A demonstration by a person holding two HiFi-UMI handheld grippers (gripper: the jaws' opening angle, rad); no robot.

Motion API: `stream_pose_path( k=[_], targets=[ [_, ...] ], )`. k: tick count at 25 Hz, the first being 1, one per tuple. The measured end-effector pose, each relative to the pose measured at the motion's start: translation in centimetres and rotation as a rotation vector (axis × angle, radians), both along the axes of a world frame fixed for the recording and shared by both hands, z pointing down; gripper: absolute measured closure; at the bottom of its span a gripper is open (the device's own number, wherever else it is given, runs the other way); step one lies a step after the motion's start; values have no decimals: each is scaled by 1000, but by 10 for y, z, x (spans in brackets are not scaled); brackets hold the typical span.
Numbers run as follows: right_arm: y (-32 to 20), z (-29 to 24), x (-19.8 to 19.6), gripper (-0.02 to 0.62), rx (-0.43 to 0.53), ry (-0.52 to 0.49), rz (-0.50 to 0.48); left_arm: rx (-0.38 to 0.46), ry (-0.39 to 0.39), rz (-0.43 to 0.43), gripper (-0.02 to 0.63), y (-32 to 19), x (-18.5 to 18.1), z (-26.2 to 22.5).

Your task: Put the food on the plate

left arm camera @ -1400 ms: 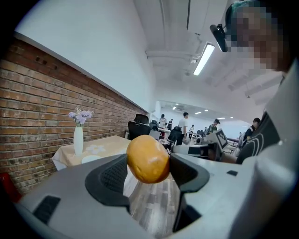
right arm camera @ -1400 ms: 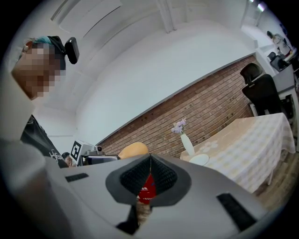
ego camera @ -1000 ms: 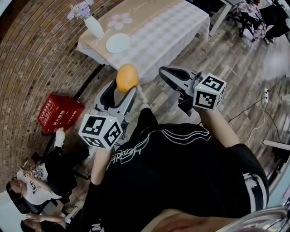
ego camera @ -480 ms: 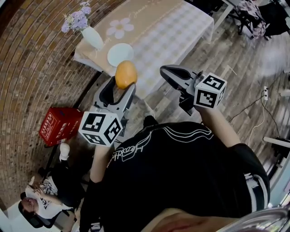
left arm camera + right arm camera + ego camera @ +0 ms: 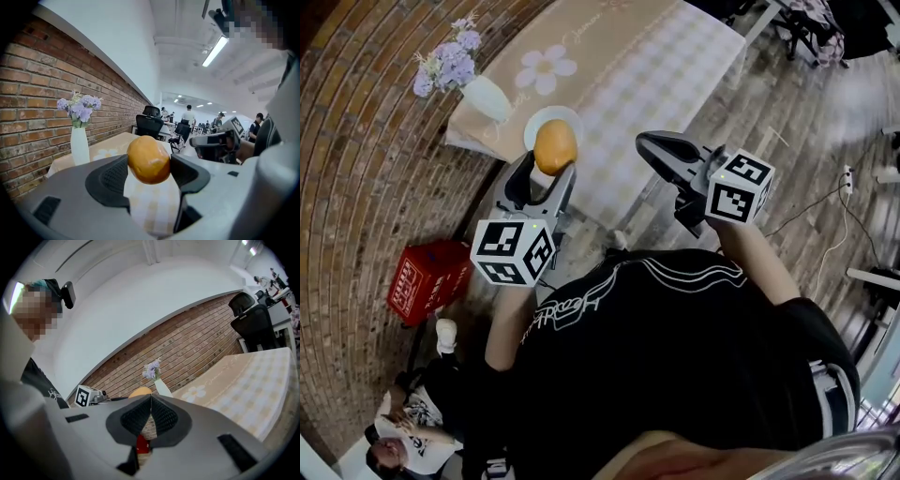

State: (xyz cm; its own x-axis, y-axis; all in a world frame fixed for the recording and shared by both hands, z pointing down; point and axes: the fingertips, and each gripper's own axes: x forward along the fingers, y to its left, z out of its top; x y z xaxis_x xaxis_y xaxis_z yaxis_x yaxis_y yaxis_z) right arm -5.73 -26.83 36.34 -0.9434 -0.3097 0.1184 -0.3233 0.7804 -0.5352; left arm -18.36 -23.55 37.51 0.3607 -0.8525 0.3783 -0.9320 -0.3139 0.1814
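A round orange-yellow piece of food (image 5: 554, 147) (image 5: 148, 159) sits between the jaws of my left gripper (image 5: 551, 163) (image 5: 148, 165), which is shut on it and holds it in the air. In the head view the food overlaps the white plate (image 5: 546, 120), which lies near the corner of the table (image 5: 628, 56); most of the plate is hidden behind the food. My right gripper (image 5: 652, 146) (image 5: 150, 401) hangs to the right, at about the same level. Its jaws are shut with nothing between them. In the right gripper view the food (image 5: 139, 391) peeks over its jaws.
A white vase (image 5: 487, 97) (image 5: 79, 145) of purple flowers stands on the checked cloth beside the plate. A brick wall runs along the left. A red crate (image 5: 427, 279) stands on the floor, and people sit at the lower left (image 5: 403, 441). A cable (image 5: 825, 202) lies at the right.
Both grippers have moved toward the table. The food, which was short of the table edge, now lines up over the plate in the head view. The grip is unchanged.
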Motion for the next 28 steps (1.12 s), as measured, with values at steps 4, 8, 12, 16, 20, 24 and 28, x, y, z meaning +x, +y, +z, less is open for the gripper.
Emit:
stream_pose_path(
  k=[4, 8, 12, 16, 20, 24, 28],
  targets=[
    [-17, 10, -9, 598, -18, 8, 22, -27, -47, 1, 327, -23, -17, 22],
    [-31, 20, -18, 598, -30, 15, 38, -51, -80, 0, 327, -43, -32, 45],
    [-41, 31, -25, 598, -47, 25, 53, -83, -99, 2, 327, -58, -45, 71],
    [-49, 43, -28, 598, -69, 39, 64, -118, -126, -2, 327, -72, -55, 98],
    [-55, 53, -30, 598, -89, 43, 72, -160, -130, -8, 327, -83, -62, 122],
    [-62, 61, -30, 598, -111, 46, 85, -199, -134, -4, 327, -92, -63, 143],
    [-68, 70, -25, 598, -134, 48, 111, -235, -156, 12, 327, -96, -62, 162]
  ],
)
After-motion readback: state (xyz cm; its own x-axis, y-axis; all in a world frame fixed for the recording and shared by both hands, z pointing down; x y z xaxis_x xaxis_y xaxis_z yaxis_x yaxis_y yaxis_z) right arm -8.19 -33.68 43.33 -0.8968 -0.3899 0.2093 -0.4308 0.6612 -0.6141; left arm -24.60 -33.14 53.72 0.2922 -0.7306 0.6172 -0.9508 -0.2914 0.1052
